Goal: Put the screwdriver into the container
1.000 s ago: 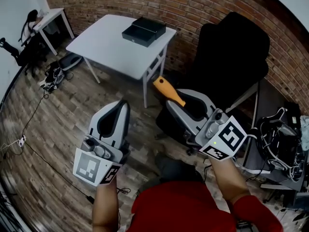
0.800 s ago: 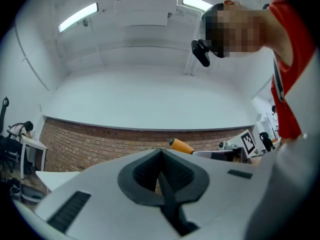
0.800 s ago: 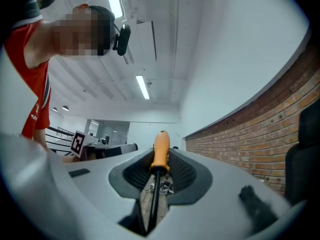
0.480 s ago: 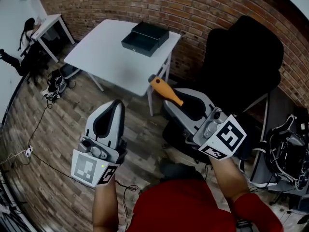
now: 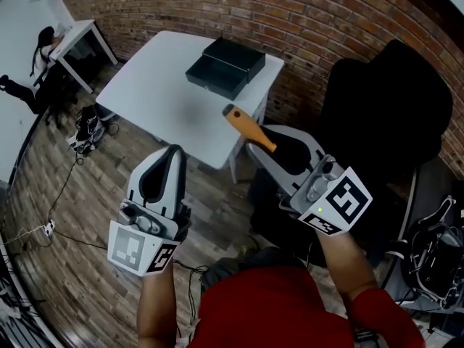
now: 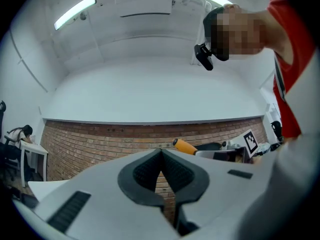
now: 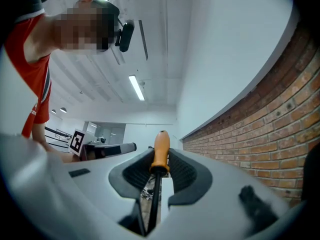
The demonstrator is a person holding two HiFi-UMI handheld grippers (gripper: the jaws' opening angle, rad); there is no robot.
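My right gripper (image 5: 262, 142) is shut on the screwdriver (image 5: 249, 128), whose orange handle sticks out past the fingertips, just off the near right corner of the white table (image 5: 159, 93). The container (image 5: 225, 65), a black open box, sits on the table's far right part. In the right gripper view the orange handle (image 7: 161, 150) is pinched between the pads and the dark shaft runs back toward the camera. My left gripper (image 5: 173, 152) hangs over the wooden floor in front of the table, shut with nothing in it (image 6: 161, 155).
A black office chair (image 5: 384, 107) stands to the right of the table. A brick wall (image 5: 304, 13) runs behind. At the far left a person (image 5: 45, 43) sits at a small white desk (image 5: 81, 29). Cables and gear (image 5: 85, 125) lie on the floor.
Both grippers have travelled forward toward the white table, the screwdriver still in the right one. The table and the box now lie closer ahead, and the chair has slid to the right.
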